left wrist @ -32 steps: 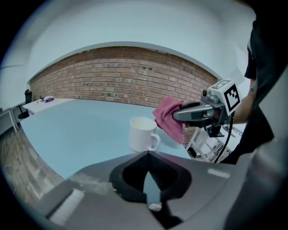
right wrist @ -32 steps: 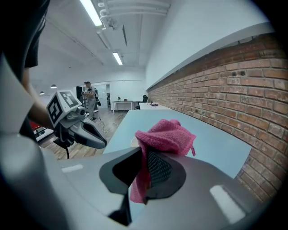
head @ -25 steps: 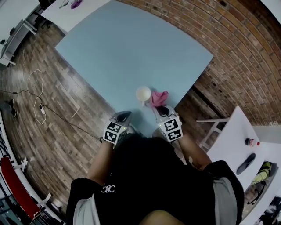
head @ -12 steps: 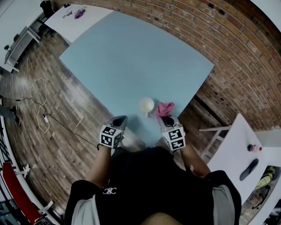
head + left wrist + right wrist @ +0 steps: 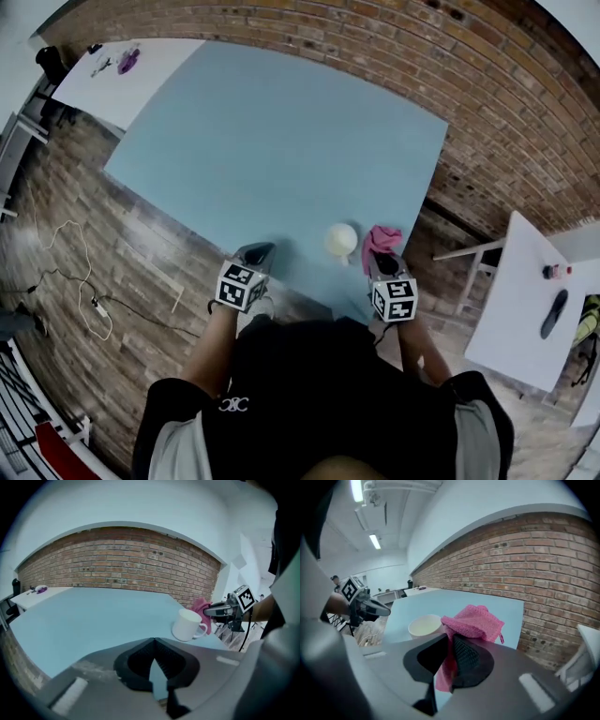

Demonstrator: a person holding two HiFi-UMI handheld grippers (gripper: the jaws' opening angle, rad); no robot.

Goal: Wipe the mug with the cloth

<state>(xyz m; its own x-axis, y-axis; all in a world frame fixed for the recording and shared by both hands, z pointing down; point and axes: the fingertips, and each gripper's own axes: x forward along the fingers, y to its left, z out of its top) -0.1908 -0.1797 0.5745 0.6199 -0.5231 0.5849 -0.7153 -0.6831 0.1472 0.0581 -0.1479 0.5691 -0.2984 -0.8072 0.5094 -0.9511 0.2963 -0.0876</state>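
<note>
A white mug (image 5: 341, 240) stands upright near the front edge of the light blue table (image 5: 281, 131); the same mug (image 5: 189, 625) shows its handle toward the right in the left gripper view. My right gripper (image 5: 384, 264) is shut on a pink cloth (image 5: 381, 238), which bunches up past the jaws just right of the mug (image 5: 425, 626). The cloth (image 5: 471, 622) hangs between the black pads. My left gripper (image 5: 257, 255) is shut and holds nothing, its tips (image 5: 153, 641) over the table's near edge, left of the mug.
A red brick wall (image 5: 450, 66) runs behind the table. A white side table (image 5: 525, 300) with a bottle and dark items stands at the right. Another white table (image 5: 117, 70) lies at the far left. Cables trail over the wooden floor (image 5: 84, 281).
The head view has swung, so the mug and cloth now appear further right and lower. Both grippers keep their places beside the mug, and the right one still holds the cloth.
</note>
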